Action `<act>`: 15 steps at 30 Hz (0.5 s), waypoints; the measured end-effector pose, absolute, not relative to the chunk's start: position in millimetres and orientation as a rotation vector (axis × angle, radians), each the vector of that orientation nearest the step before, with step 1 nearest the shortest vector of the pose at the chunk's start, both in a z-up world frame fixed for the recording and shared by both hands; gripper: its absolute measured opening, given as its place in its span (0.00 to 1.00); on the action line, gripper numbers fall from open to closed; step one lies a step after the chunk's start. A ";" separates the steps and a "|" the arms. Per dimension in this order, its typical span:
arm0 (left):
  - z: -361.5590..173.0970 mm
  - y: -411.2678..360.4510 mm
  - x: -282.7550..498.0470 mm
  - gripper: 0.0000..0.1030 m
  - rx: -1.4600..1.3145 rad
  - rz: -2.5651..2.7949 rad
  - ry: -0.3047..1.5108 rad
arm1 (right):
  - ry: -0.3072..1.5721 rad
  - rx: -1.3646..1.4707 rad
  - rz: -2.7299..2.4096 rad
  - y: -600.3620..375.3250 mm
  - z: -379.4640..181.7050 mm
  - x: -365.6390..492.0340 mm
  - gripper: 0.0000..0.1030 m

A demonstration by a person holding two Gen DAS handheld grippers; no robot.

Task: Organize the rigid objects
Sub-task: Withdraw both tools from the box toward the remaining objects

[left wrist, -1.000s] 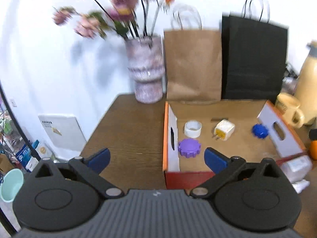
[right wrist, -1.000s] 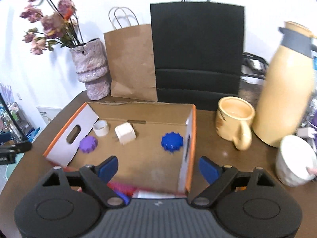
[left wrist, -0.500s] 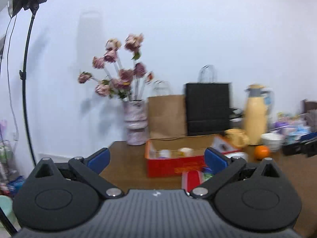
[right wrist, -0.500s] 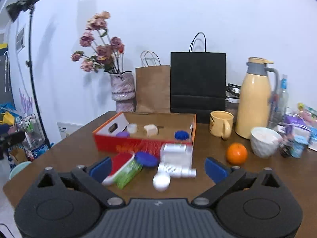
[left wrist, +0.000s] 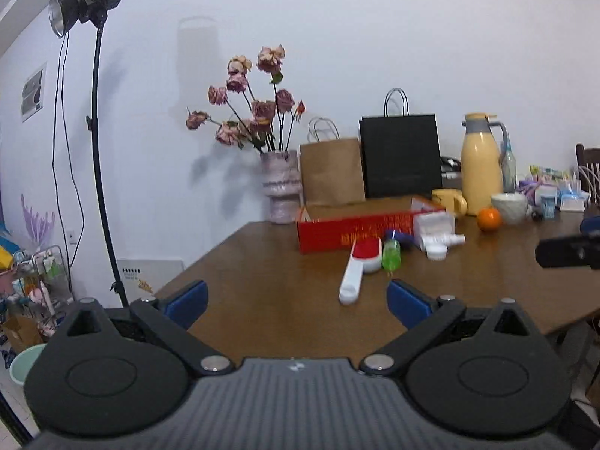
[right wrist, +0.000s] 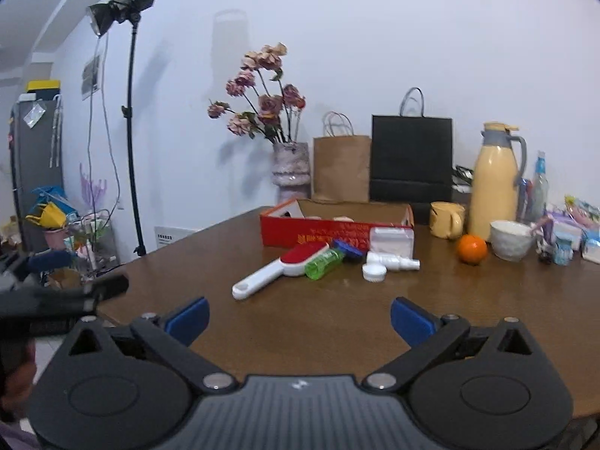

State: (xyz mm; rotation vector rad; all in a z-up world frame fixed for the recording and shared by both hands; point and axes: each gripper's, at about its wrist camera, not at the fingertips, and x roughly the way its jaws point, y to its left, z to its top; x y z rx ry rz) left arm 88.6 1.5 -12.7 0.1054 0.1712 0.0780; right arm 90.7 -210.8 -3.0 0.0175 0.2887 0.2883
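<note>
A red cardboard box (left wrist: 352,230) (right wrist: 330,230) stands open-topped in the middle of the brown table (right wrist: 337,322). In front of it lie a white-handled red brush (right wrist: 277,268) (left wrist: 360,266), a green bottle (right wrist: 324,264), a blue lid (right wrist: 347,249), a white spray bottle (right wrist: 392,261), a white cap (right wrist: 374,273) and a clear white case (right wrist: 390,242). My left gripper (left wrist: 296,300) is open and empty, well short of the brush. My right gripper (right wrist: 300,318) is still opening with nothing between its fingers, and it hangs over the table's near edge.
Along the back stand a vase of dried roses (right wrist: 290,172), a brown bag (right wrist: 341,168), a black bag (right wrist: 410,159), a yellow thermos (right wrist: 493,180), a mug (right wrist: 446,219), an orange (right wrist: 471,249) and a bowl (right wrist: 512,240). A light stand (right wrist: 131,131) rises left of the table.
Both grippers have pulled back from right over the box to the table's near edge. The box and loose items now sit far ahead. The right jaws stand wider.
</note>
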 end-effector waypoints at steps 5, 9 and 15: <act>-13.1 2.2 91.0 1.00 0.058 0.068 0.196 | 0.294 0.031 0.279 -214.6 -12.6 85.1 0.96; -13.7 -2.0 93.8 1.00 0.094 0.068 0.179 | 0.328 0.056 0.258 -219.6 -20.9 92.7 0.89; -23.1 -20.3 114.6 1.00 0.134 -0.005 0.202 | 0.391 0.042 0.189 -226.2 -33.5 120.3 0.87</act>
